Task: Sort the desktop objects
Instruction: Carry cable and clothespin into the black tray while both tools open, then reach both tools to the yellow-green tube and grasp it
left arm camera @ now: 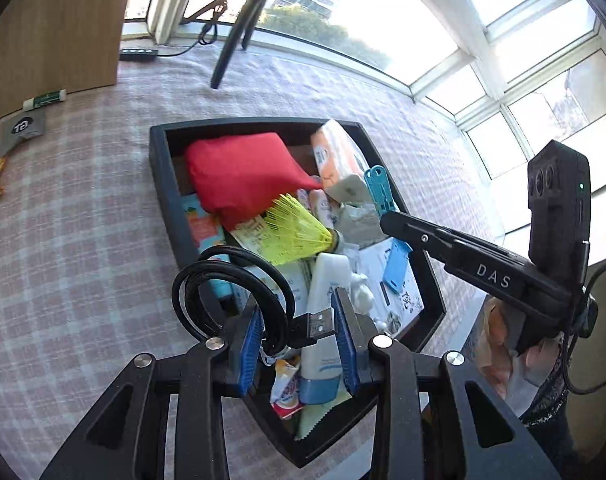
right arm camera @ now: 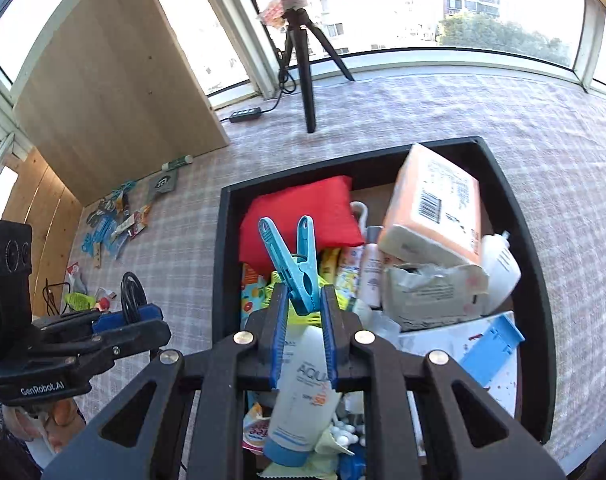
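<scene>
My left gripper (left arm camera: 299, 322) is shut on a coiled black USB cable (left arm camera: 231, 280); the plug sits between the blue pads and the coil hangs out to the left. It hovers over the near corner of a black tray (left arm camera: 163, 184) full of items. My right gripper (right arm camera: 303, 304) is shut on a blue clothes peg (right arm camera: 293, 256) that sticks up from its pads, above the same tray (right arm camera: 223, 248). Each gripper shows in the other view: the right gripper (left arm camera: 389, 220) with the peg (left arm camera: 377, 184), and the left gripper (right arm camera: 155, 314) with the cable (right arm camera: 130, 286).
The tray holds a red pouch (left arm camera: 239, 172), an orange tissue pack (right arm camera: 435, 196), a yellow shuttlecock (left arm camera: 295, 232), a white sunscreen tube (right arm camera: 303, 392) and a blue box (right arm camera: 491, 348). A tripod (right arm camera: 303, 64), a wooden board (right arm camera: 111, 96) and several small packets (right arm camera: 115, 224) stand on the checked cloth.
</scene>
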Available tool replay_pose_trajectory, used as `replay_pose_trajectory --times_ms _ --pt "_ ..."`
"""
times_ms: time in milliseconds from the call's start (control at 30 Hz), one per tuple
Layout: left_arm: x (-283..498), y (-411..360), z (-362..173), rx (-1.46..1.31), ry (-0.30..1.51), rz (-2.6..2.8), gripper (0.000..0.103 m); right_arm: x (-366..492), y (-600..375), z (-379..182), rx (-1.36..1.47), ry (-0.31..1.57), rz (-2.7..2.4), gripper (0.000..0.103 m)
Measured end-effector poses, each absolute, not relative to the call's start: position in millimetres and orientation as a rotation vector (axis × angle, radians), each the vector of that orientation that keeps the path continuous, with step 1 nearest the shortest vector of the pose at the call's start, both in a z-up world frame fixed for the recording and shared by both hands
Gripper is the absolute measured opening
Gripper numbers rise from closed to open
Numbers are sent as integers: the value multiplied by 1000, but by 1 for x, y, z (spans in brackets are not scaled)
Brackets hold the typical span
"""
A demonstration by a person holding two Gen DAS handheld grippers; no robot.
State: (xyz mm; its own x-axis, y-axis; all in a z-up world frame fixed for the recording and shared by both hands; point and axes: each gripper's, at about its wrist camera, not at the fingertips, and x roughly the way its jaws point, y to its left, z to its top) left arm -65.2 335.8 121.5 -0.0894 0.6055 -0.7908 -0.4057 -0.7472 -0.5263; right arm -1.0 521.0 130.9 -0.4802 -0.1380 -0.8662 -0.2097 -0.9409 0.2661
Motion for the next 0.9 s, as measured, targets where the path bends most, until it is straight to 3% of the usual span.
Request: replay_pose_trajectory --times_ms 233,267,333,400,667,900 --pt "-27 391 121 -1495 -67 1794 33 27 561 122 -1543 558 2523 16" --pt "-23 396 121 -1495 -36 1790 36 28 562 121 -1552 551 2518 17" --pt "-17 397 123 -1491 -10 1817 61 29 562 118 -1576 529 2498 21" --pt "-16 390 125 -1472 -11 1847 61 30 558 121 -1563 498 2509 29" --pt "-46 306 129 -1511 -217 2019 59 5 509 141 -1588 412 2657 29" --pt "-73 174 114 -1571 -477 2283 59 -46 428 143 -1727 296 2803 29"
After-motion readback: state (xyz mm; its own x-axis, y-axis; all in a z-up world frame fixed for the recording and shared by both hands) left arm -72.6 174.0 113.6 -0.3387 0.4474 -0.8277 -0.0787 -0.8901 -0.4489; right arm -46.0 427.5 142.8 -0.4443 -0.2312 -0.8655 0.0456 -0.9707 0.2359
